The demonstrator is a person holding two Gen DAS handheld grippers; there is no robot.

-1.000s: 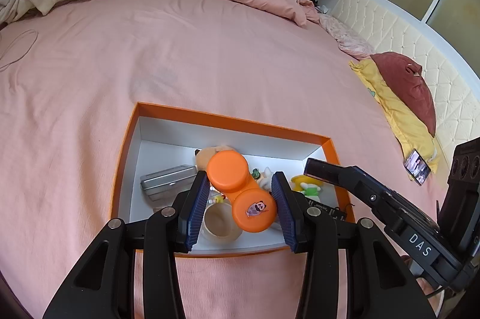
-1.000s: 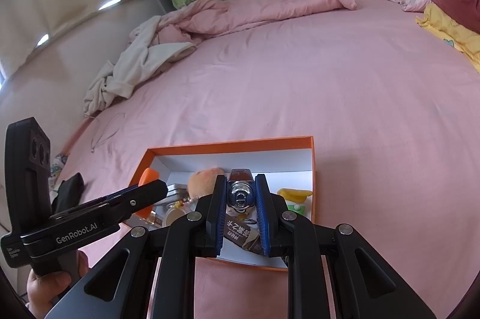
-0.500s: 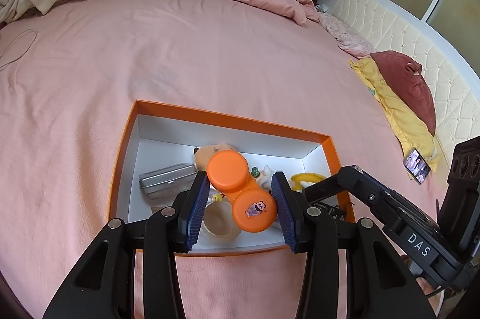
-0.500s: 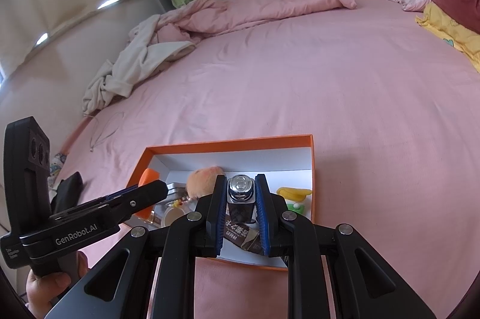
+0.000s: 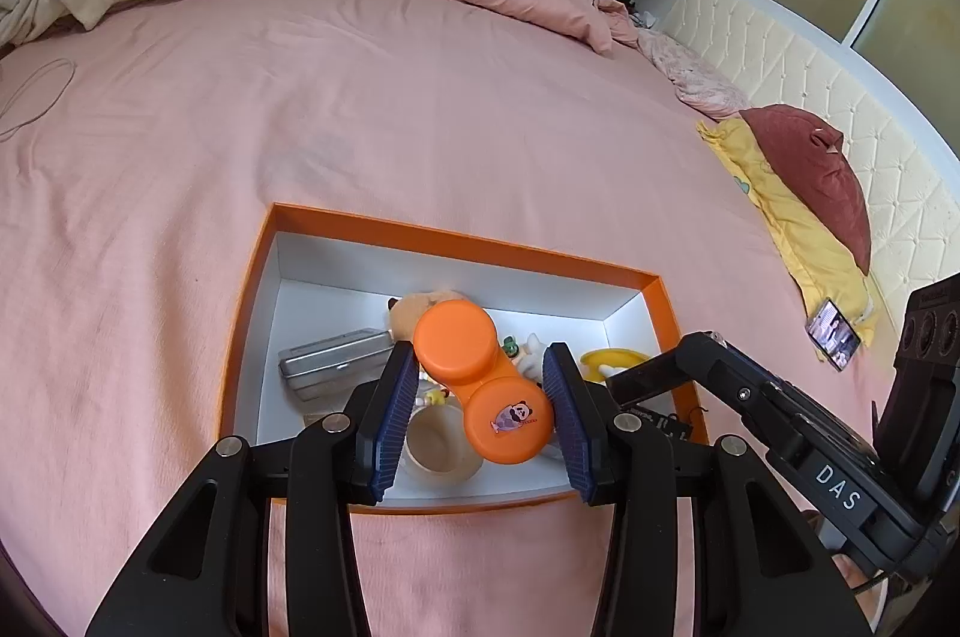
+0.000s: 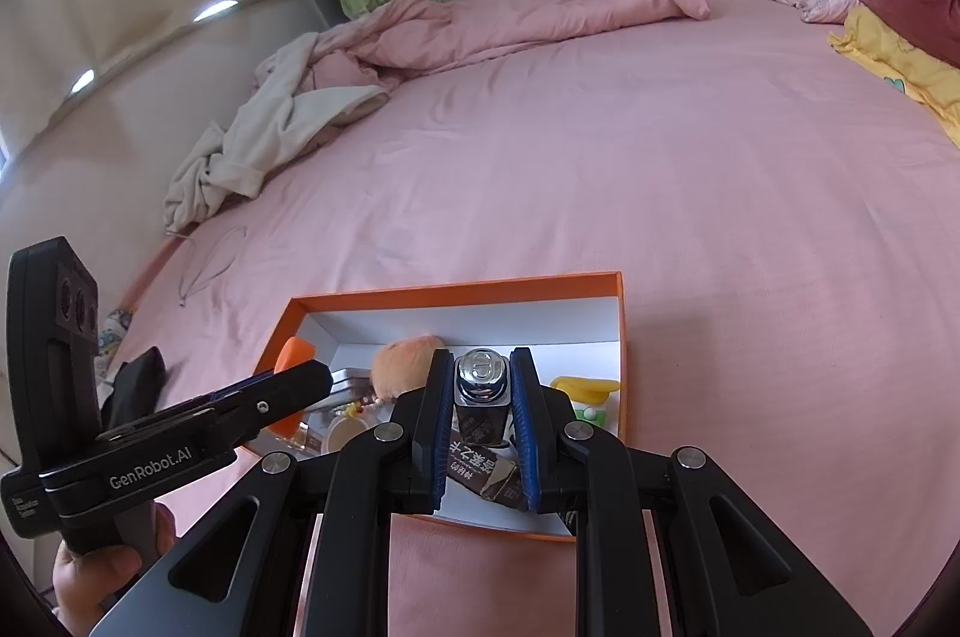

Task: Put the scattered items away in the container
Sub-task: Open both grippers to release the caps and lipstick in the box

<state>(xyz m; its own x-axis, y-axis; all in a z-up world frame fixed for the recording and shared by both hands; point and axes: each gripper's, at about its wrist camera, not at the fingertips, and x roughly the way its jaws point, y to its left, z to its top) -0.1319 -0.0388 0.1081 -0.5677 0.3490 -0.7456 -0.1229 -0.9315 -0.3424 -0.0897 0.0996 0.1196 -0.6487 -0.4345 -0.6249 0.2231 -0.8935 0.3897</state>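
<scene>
Your orange box (image 5: 282,241) holds a metal tin (image 5: 333,358), plush toy (image 6: 402,364) and cup (image 5: 435,442); your left hand-held gripper (image 5: 480,397) pinches the orange case (image 5: 480,379), your right hand-held gripper (image 6: 482,397) pinches a silver-capped bottle (image 6: 482,376).

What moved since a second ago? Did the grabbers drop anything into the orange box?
Nothing was dropped. The silver-topped thing between the right gripper fingers shifted a little: its shiny top now sits slightly higher. Seen from the left wrist, that gripper's front tipped down toward the orange box. The left gripper, the orange case it holds and the things in the box stayed put.
</scene>
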